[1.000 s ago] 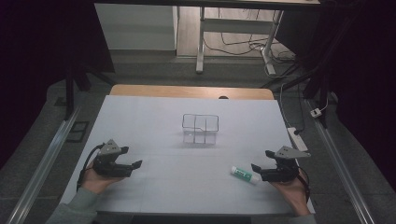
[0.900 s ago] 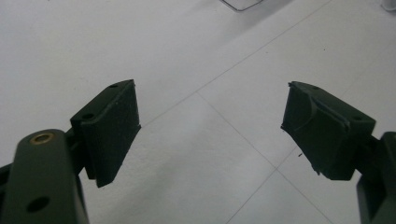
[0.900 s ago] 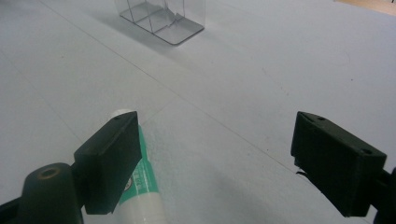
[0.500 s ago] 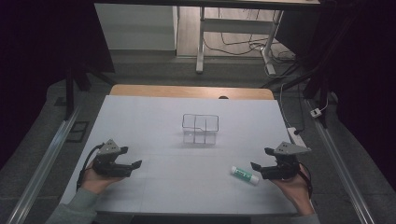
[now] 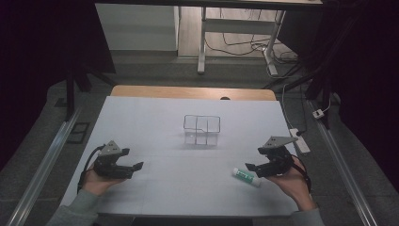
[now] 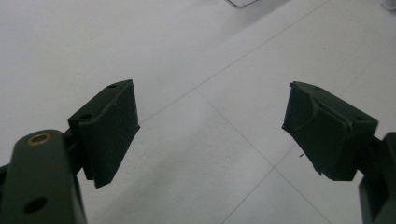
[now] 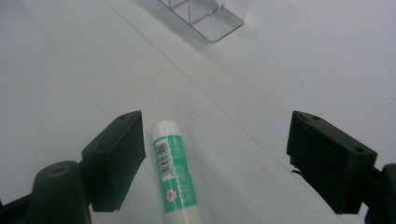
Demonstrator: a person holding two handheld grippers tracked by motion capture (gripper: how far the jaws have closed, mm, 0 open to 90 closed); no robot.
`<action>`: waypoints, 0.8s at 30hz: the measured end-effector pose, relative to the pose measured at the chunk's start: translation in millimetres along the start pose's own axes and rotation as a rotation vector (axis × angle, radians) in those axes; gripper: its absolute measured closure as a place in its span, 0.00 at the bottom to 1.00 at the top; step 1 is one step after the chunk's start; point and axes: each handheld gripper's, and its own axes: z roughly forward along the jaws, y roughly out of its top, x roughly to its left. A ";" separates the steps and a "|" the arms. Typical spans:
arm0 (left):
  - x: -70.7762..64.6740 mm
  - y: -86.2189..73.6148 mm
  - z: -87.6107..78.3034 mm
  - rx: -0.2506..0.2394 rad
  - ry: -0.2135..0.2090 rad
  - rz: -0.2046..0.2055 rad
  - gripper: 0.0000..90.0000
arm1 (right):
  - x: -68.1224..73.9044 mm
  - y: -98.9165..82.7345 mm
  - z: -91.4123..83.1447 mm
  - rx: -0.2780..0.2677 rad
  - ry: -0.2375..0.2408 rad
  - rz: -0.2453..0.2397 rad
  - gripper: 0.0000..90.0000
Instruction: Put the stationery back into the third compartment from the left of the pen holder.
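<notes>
High view: both wide-open, left gripper [image 5: 137, 165] over bare table [image 5: 155, 117], right gripper [image 5: 250, 166] beside glue stick [image 5: 246, 176]

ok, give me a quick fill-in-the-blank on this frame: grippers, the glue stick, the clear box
1. The right gripper has its jaws ____, with nothing clamped.
2. The green-and-white glue stick lies flat on the white table, next to the ____ gripper.
3. The clear plastic divided organiser box holds ____ in its compartments.
4. The left gripper has only bare ____ between its jaws.

Missing words: open; right; nothing; table
</notes>
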 end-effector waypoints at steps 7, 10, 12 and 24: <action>-0.8 -1.4 -3.0 -0.009 0.000 0.000 0.20 | 3.8 9.8 7.2 0.115 -0.004 -0.059 0.24; -0.2 -2.0 -2.8 -0.008 0.002 -0.003 0.20 | 5.4 9.6 6.9 0.121 0.010 -0.076 0.26; -0.1 -3.4 -1.7 0.002 0.002 -0.003 0.20 | 4.5 7.3 6.5 0.149 0.013 -0.079 0.26; -0.8 -3.8 -1.3 0.008 0.005 -0.001 0.20 | 5.2 -5.1 20.8 0.268 0.055 -0.092 0.26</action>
